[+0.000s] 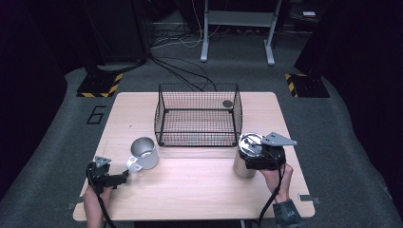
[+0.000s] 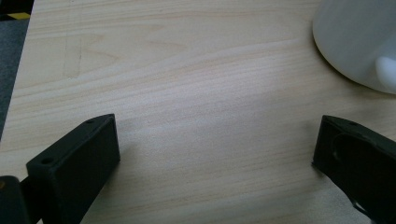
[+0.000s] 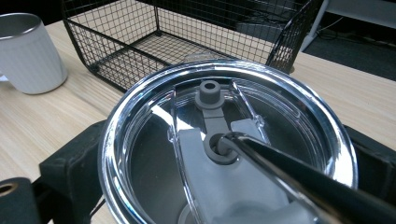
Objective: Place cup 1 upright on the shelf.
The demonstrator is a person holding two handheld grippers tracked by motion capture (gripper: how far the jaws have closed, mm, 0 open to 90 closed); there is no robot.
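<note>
Steel tumbler (image 1: 244, 164): stands at the right of the table (image 1: 190, 190), just in front of the basket's right front corner, gripped at its top by the right gripper (image 1: 262, 160).
Right gripper: jaws on either side of the tumbler below its lid, pinching it; held by the person's right hand (image 1: 275, 178).
Left gripper (image 1: 124, 176): low at the table's left front, jaws spread wide with bare wood between them, holding nothing; its tips are near the mug's handle.
Mug (image 1: 143, 153): white outside, metal inside, upright, left of centre, handle turned toward the left gripper; well apart from the tumbler.
Basket (image 1: 198, 114): black wire, open-topped, at the table's middle rear; a small dark disc (image 1: 227, 103) shows at its right rear corner.
In the way: basket wall rises directly behind the tumbler; table between mug and tumbler is bare.
Count: one tumbler, one mug, one basket, two grippers.
Right gripper view: clear lid (image 3: 229, 140) with a grey stopper (image 3: 210, 93) and a metal straw (image 3: 299, 179) through the hole, details lost from the high view.
Left gripper view: mug's white wall (image 2: 355, 42) at the upper right, beyond the jaws, not between them.
Floor: grey carpet with cables and a painted 6 (image 1: 97, 114).
</note>
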